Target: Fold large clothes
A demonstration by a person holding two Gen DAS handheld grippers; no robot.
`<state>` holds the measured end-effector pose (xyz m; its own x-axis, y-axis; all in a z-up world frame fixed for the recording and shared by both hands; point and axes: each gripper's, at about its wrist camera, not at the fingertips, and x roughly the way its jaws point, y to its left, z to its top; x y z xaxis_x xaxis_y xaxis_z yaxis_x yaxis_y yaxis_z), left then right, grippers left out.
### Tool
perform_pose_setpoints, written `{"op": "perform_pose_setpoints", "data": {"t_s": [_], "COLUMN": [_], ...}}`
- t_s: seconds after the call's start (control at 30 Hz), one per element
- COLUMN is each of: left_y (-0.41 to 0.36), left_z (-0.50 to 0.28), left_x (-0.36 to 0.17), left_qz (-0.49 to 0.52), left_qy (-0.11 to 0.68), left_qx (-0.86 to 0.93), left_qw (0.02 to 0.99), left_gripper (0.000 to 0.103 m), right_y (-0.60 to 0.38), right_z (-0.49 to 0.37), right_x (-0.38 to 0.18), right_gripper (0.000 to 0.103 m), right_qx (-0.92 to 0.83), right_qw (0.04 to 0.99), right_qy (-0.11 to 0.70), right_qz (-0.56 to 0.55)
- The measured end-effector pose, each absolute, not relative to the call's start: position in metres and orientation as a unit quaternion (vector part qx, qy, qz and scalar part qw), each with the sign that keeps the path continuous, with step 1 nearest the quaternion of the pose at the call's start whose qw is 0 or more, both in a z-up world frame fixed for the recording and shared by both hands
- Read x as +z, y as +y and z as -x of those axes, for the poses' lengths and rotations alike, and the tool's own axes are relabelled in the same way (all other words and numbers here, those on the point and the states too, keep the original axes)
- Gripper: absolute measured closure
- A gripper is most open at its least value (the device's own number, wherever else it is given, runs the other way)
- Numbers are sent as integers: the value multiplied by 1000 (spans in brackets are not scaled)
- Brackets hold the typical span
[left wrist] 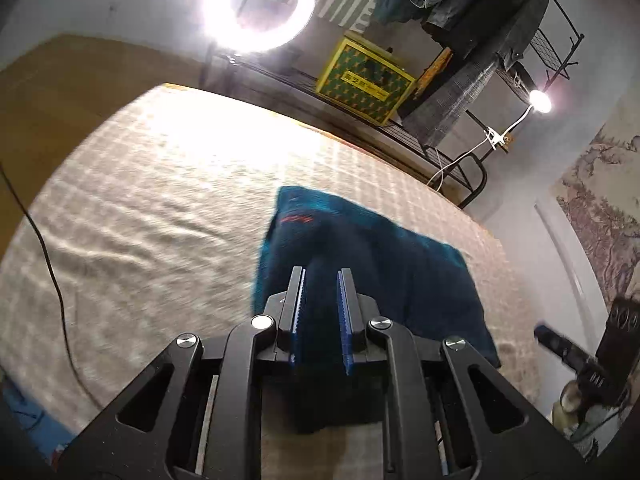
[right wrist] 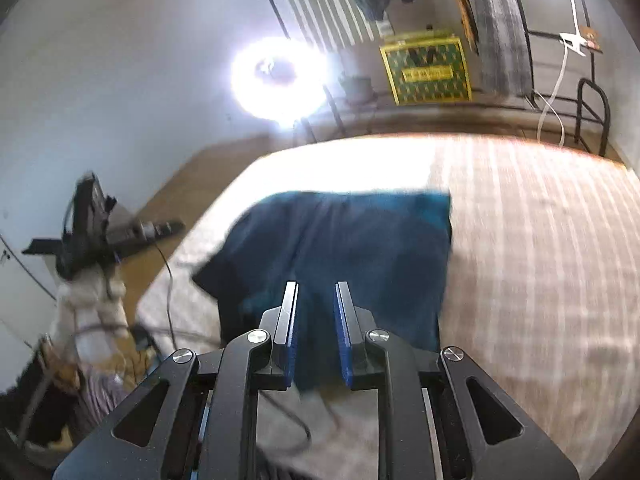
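right now the left gripper (left wrist: 321, 272) has its two blue pads a small way apart, with a thin gap between them and nothing pinched in there. the right gripper (right wrist: 316, 286) looks just the same, open a crack and holding nothing. both point down at a slant over the dark blue cloth (left wrist: 372, 264), which lies folded in a flat pile on the pale checked bed cover (left wrist: 140, 208). the pictures do not show if the tips touch the cloth or hang just over it. in the right wrist view the blue cloth (right wrist: 340, 248) sits near the left edge of the bed, and the other gripper tool (right wrist: 92, 232) shows far off on the left, with a pale sleeve (right wrist: 92, 300) under it. the bed cover (right wrist: 540, 260) has lots of open room on the right of the cloth. in the left wrist view there is wide bare cover on the left of the cloth, and a black cord (left wrist: 44, 236) crosses it near the left edge. past the far edge of the bed stand a bright ring light (left wrist: 258, 4), a yellow and green box (left wrist: 366, 84) and a black rack with hanging clothes (left wrist: 480, 12).
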<state>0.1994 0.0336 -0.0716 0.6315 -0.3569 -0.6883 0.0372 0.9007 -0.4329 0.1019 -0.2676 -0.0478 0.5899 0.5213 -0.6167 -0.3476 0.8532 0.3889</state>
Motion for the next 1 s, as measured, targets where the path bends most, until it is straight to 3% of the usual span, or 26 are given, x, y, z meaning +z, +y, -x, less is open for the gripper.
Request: {"op": "perform_pose_setpoints", "data": {"t_s": [0.2,0.53,0.67,1.0], "left_y": [7,8,7,-1], "left_z": [-235,-279,-283,-261], "left_x": [-83,-153,-177,-166], "left_qz": [188,126,94,44], "left_qy": [425,500,515,484], "left_qx": [-124,-95,-101,-93], "left_qw": [877,852,846,869], "left_gripper": [90,90,90,91], "right_y": [-208,-162,-170,-177], "right_z": [-181,-250,-259,-244], "right_x": [-49,-138,-167,-142], "right_gripper": [86,89,90,89], "right_qx": [264,235,229,226], "right_qw": [888,868,859,876], "right_qy": [370,438,456,425], "right_qz": [-67,-10,-36,-36]}}
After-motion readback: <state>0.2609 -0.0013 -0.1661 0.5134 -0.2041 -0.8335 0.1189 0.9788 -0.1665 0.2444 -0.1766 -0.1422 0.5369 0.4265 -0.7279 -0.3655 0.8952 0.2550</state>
